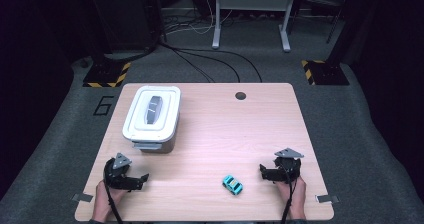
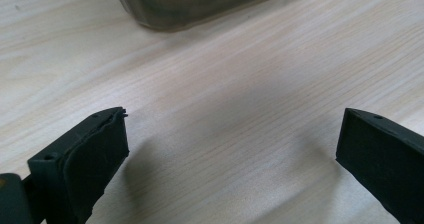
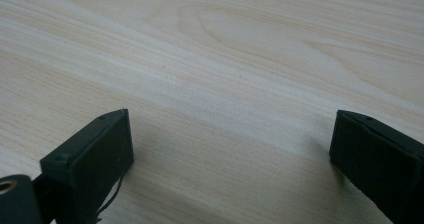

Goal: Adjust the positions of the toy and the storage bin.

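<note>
Two grippers resting low on the near part of a pale wooden desk [image 1: 215,134], one in each hand. Left gripper [image 1: 142,178] near the front left corner, jaws released and spread wide, nothing between them, bare wood under them in the left gripper view. Just beyond it, a white lidded box [image 1: 152,116] with a grey handle on top, standing on the left half of the desk; lower wall of that box [image 2: 200,4] at the top of the left gripper view. Right gripper [image 1: 262,171] near the front right edge, jaws likewise released and empty. Small turquoise toy car [image 1: 232,184] lying on the desk near the right gripper, to its left, apart from both grippers and well apart from the box.
</note>
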{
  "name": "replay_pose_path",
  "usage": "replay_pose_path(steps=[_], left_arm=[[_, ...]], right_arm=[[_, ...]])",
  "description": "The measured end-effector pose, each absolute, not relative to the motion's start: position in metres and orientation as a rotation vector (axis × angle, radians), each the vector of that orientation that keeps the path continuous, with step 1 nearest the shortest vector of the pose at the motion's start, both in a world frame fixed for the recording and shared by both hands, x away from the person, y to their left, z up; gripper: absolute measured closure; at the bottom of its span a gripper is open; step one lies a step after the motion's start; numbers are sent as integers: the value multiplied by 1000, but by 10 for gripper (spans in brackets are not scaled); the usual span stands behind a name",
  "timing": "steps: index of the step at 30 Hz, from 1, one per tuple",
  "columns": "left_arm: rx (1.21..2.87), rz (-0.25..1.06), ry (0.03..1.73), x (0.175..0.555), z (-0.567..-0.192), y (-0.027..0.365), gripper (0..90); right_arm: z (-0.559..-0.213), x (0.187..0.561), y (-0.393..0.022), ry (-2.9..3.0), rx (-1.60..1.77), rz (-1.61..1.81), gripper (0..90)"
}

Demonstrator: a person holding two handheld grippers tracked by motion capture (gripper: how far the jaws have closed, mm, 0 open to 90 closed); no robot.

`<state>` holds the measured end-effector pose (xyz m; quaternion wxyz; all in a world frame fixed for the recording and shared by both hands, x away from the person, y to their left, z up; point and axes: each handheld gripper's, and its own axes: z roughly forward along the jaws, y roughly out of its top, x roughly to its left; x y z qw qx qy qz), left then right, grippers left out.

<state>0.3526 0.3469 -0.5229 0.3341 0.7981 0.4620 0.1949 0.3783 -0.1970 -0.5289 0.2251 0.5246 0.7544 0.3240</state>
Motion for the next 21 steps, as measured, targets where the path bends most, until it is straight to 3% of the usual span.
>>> replay_pose_path(steps=[21], left_arm=[[2059,522,1178,353,-479,354,3]], right_arm=[[-529,378,-197,2078,1447,894,34]])
